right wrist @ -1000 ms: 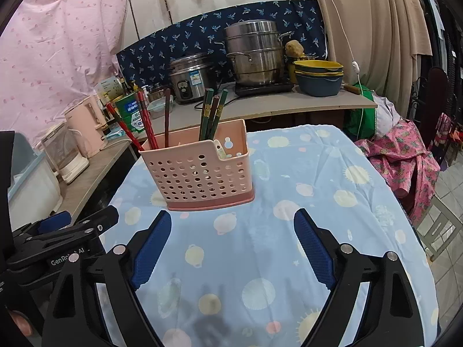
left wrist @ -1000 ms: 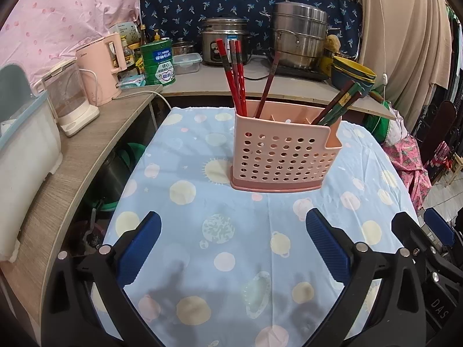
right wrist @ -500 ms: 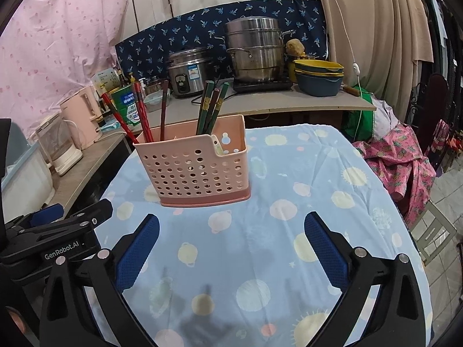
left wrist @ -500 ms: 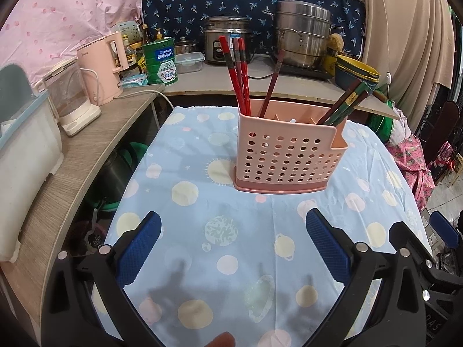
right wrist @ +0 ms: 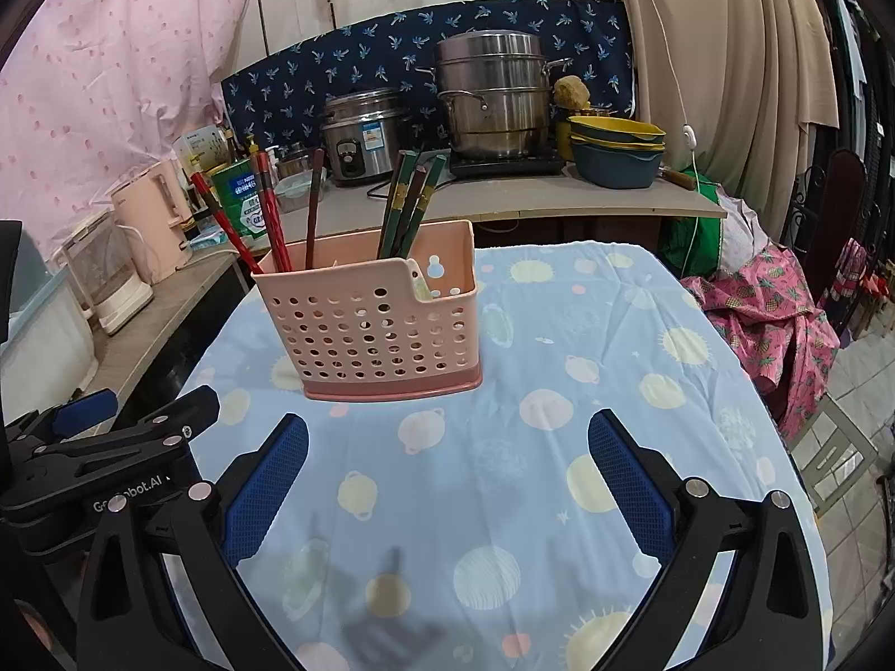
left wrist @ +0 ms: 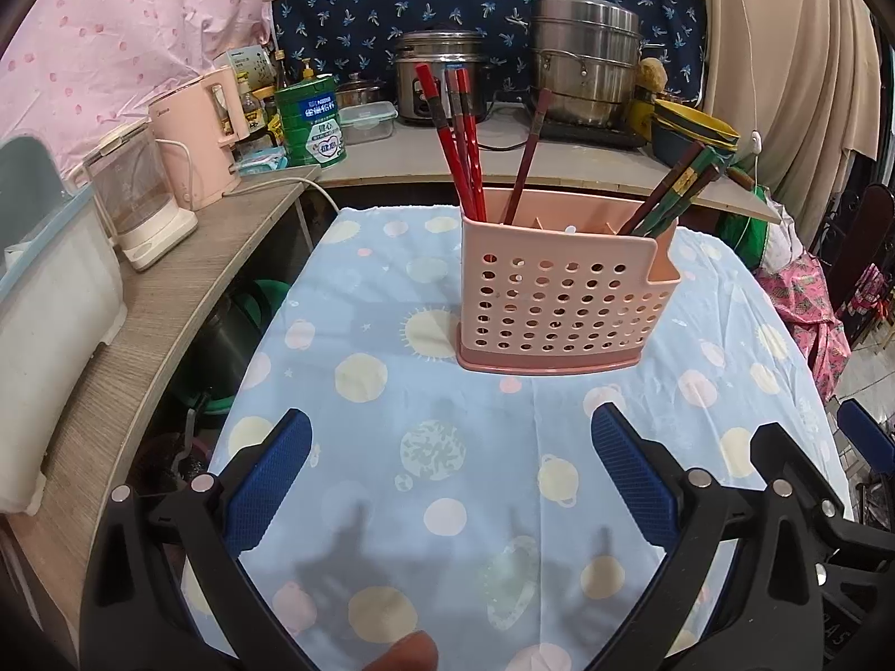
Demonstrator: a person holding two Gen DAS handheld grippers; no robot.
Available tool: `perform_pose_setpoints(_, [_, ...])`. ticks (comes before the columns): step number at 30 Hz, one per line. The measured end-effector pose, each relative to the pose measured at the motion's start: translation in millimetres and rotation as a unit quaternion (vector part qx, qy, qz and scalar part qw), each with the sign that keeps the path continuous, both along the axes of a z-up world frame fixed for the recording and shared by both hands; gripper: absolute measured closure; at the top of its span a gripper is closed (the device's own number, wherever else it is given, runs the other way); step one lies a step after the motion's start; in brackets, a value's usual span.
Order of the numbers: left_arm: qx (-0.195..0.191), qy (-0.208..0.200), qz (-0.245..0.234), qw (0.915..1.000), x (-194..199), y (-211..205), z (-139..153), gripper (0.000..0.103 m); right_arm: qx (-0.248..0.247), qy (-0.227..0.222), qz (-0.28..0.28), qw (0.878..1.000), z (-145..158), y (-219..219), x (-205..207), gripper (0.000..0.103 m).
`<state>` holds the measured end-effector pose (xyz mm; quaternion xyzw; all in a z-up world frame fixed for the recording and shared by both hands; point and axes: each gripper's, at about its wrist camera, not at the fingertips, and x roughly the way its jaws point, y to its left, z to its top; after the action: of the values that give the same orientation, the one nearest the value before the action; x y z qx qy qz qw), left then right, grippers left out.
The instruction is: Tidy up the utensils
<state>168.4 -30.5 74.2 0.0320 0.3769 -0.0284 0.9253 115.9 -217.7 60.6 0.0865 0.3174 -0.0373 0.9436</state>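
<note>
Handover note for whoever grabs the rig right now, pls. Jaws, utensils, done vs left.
Left gripper: jaws open, empty, above the tablecloth.
Right gripper: jaws open, empty.
Pink holder stands upright on the cloth ahead of both.
In it: red chopsticks at its left end, one dark chopstick beside them, green chopsticks at the right end.
No loose utensils in view on the cloth; sorting looks done.
</note>
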Motion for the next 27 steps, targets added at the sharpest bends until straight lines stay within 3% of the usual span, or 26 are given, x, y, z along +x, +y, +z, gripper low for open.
perform_pose_setpoints(27, [0.014, -0.002, 0.012, 0.9998, 4.4, 5.0, -3.9, 0.007, -0.004, 0.004, -0.003, 1.0, -3.2, -5.1, 5.0, 0.007])
